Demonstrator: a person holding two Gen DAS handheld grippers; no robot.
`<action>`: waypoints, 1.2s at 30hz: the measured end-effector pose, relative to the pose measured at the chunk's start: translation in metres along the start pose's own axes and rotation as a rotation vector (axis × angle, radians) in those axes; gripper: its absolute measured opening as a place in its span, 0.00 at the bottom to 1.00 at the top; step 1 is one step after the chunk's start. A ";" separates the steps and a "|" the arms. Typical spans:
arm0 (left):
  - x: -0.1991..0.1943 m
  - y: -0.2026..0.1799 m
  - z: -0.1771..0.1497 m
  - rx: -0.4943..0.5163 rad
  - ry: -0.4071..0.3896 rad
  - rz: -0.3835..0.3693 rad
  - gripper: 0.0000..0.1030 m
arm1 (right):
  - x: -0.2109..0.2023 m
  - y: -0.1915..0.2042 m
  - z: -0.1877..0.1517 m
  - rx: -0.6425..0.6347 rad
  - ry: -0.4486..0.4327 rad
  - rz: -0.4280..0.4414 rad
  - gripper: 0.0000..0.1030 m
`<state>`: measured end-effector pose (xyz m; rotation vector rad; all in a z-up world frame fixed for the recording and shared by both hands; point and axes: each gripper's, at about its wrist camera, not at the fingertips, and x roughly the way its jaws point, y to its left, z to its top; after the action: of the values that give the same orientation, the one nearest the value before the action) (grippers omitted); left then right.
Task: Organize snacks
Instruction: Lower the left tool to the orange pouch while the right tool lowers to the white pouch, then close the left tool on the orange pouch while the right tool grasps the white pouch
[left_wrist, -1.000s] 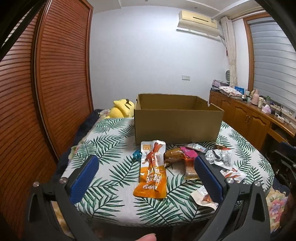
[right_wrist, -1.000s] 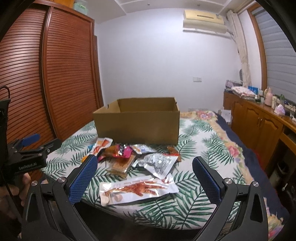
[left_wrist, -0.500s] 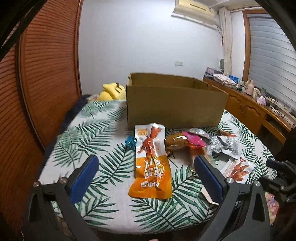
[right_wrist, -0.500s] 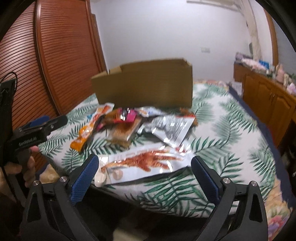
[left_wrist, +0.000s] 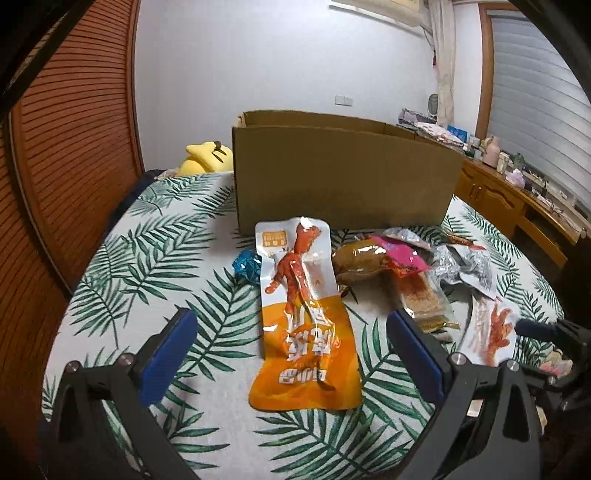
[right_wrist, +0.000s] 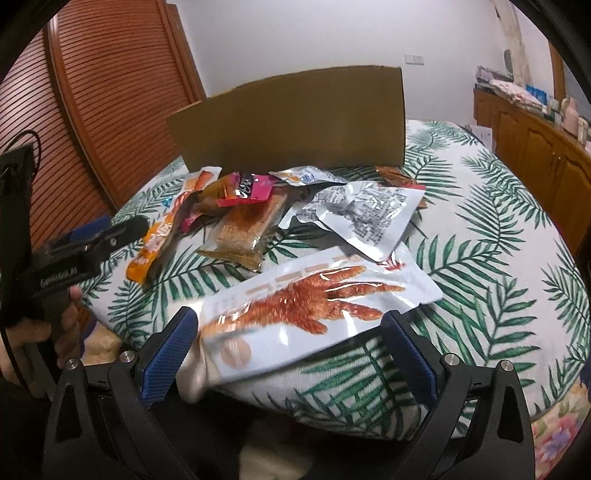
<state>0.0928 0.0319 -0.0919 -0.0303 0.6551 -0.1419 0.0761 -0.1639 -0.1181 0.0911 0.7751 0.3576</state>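
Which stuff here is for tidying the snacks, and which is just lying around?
For the job: long orange chicken-foot snack packet, white chicken-foot packet, silver foil pouch, open brown cardboard box.
Lying about: yellow plush toy, wooden cabinet.

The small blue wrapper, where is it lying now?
In the left wrist view, the small blue wrapper lies on the leaf-print cloth, touching the orange packet's left edge, before the cardboard box.

Left gripper (left_wrist: 291, 332) and right gripper (right_wrist: 290, 330) both hover level, jaws spread wide and empty.
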 end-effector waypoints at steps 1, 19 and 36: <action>0.001 0.001 0.000 -0.004 0.002 -0.006 0.99 | 0.003 -0.001 0.002 0.002 0.003 -0.001 0.98; 0.036 0.008 0.015 -0.071 0.112 -0.088 0.84 | 0.025 -0.002 0.016 -0.111 0.013 -0.128 0.72; 0.056 0.017 0.019 -0.139 0.184 -0.123 0.50 | 0.035 -0.005 0.025 -0.181 0.096 -0.102 0.72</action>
<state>0.1505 0.0409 -0.1125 -0.1939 0.8461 -0.2195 0.1180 -0.1550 -0.1249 -0.1356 0.8351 0.3351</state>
